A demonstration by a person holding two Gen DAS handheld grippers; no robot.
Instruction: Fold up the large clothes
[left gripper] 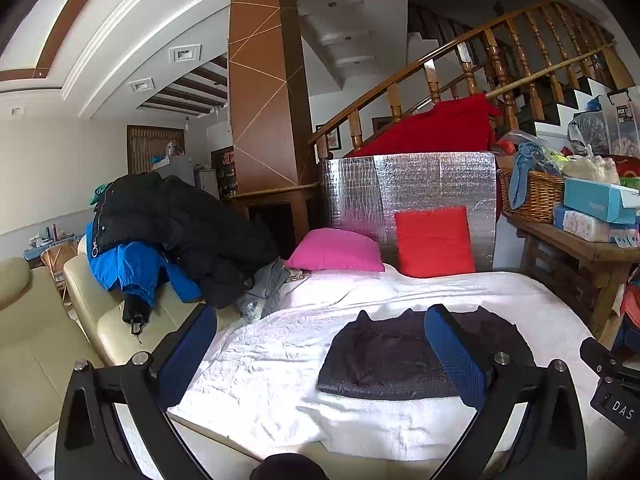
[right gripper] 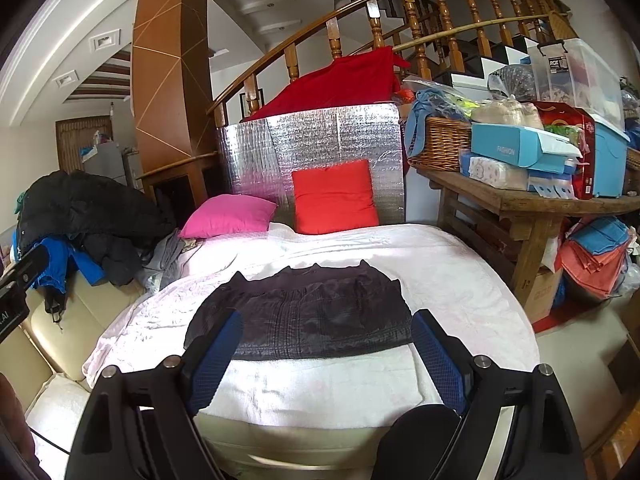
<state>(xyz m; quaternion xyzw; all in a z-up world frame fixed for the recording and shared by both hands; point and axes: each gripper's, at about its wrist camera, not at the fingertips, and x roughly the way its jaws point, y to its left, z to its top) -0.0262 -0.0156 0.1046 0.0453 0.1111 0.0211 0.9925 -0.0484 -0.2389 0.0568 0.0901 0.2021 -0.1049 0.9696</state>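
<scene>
A dark quilted garment (left gripper: 384,356) lies folded into a flat rectangle on the white cover (left gripper: 280,344) of the sofa. It also shows in the right wrist view (right gripper: 316,316), lying between my two fingers' lines of sight. My left gripper (left gripper: 320,336) is open and empty, held above the near left part of the cover. My right gripper (right gripper: 326,340) is open and empty, just short of the garment's near edge. A pile of jackets, black on blue (left gripper: 168,228), sits on the sofa's left end (right gripper: 80,216).
A pink cushion (left gripper: 338,250) and a red cushion (left gripper: 434,240) lean at the back against a silver foil panel (left gripper: 412,184). A wooden table (right gripper: 520,200) at the right holds a wicker basket (right gripper: 438,142) and boxes. Folded cloths (right gripper: 596,252) lie under it.
</scene>
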